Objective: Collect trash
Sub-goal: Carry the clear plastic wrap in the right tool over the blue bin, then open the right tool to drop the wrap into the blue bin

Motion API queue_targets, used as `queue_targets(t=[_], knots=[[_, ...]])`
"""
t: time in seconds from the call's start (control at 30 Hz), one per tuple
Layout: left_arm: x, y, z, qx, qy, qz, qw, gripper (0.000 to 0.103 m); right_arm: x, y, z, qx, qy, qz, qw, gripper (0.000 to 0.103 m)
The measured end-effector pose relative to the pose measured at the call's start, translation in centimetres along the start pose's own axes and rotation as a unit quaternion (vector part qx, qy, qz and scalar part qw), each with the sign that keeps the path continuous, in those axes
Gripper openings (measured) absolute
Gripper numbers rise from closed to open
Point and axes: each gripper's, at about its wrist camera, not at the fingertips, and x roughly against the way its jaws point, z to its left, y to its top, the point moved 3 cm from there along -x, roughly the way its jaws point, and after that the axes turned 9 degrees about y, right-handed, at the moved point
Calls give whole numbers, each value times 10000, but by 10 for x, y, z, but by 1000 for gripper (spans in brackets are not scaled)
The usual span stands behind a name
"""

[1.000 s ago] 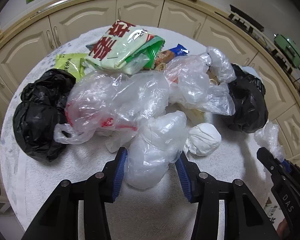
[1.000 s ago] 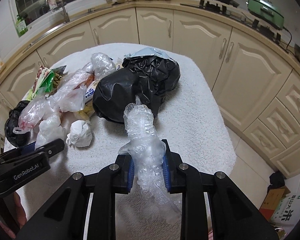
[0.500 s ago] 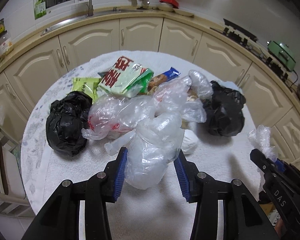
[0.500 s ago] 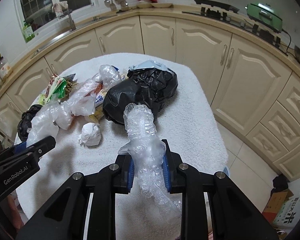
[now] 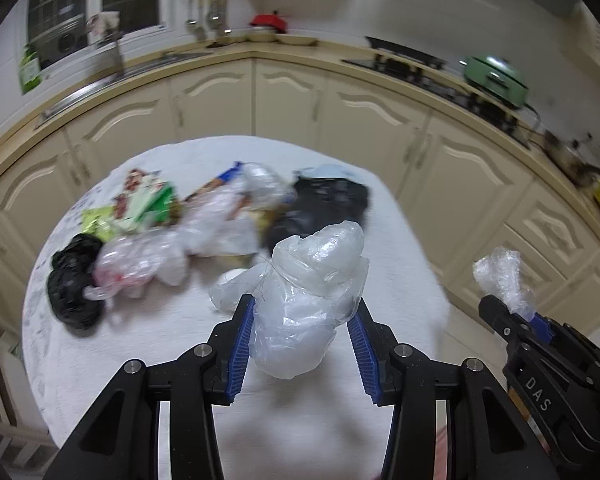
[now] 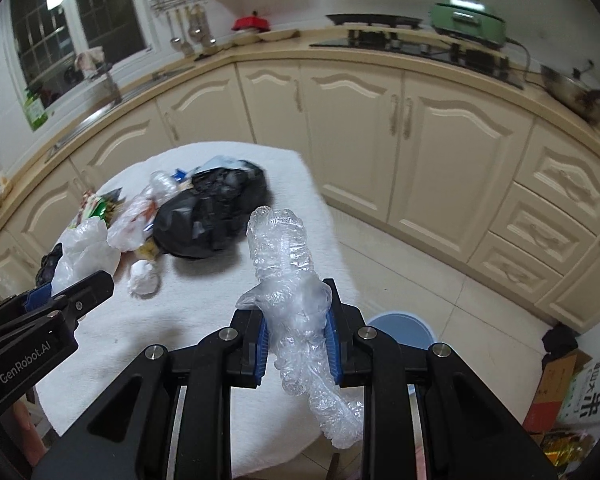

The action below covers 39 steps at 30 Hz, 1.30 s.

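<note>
Up above the white table (image 5: pixel 148 360), the left gripper (image 5: pixel 300 320) is clamped on a whitish plastic bag (image 5: pixel 304 312) — the trash pile (image 5: pixel 204 220) lies beyond. Rightward, the right gripper (image 6: pixel 296 330) pinches crumpled clear wrap (image 6: pixel 296 304) — a blue bin (image 6: pixel 404 326) sits below, past the table's edge.

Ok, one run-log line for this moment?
left hand-held gripper: shut on white plastic bag | right hand-held gripper: shut on crumpled clear wrap | pile on table

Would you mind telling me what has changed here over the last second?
The left tool lifted its white plastic bag clear of the trash pile and pulled back from the table. The right tool stays clamped on the crumpled clear wrap.
</note>
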Motion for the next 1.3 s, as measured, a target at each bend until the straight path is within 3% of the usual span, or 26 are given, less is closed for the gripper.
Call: queue_targets(t=[0.33, 0.57, 0.9, 0.97, 1.1, 1.3], knots=[[-21, 6, -99, -973, -692, 179, 9927, 42, 38, -14, -95, -806, -795, -160, 9934, 24], [-68, 8, -168, -1611, -1112, 586, 9789, 42, 50, -29, -156, -1279, -1311, -83, 9830, 24], [-147, 26, -240, -2085, -1110, 1110, 9653, 43, 38, -45, -226, -1819, -1647, 248, 9691, 24], [-156, 30, -253, -2117, -1093, 1136, 9645, 48, 34, -47, -234, -1857, -1676, 296, 9677, 24], [-180, 37, -264, -2026, -1006, 1377, 9643, 83, 26, -49, -243, -1908, -1704, 390, 9659, 24], [-200, 47, -265, -1874, -765, 1451, 9685, 86, 11, -48, -247, -1933, -1651, 538, 9657, 24]])
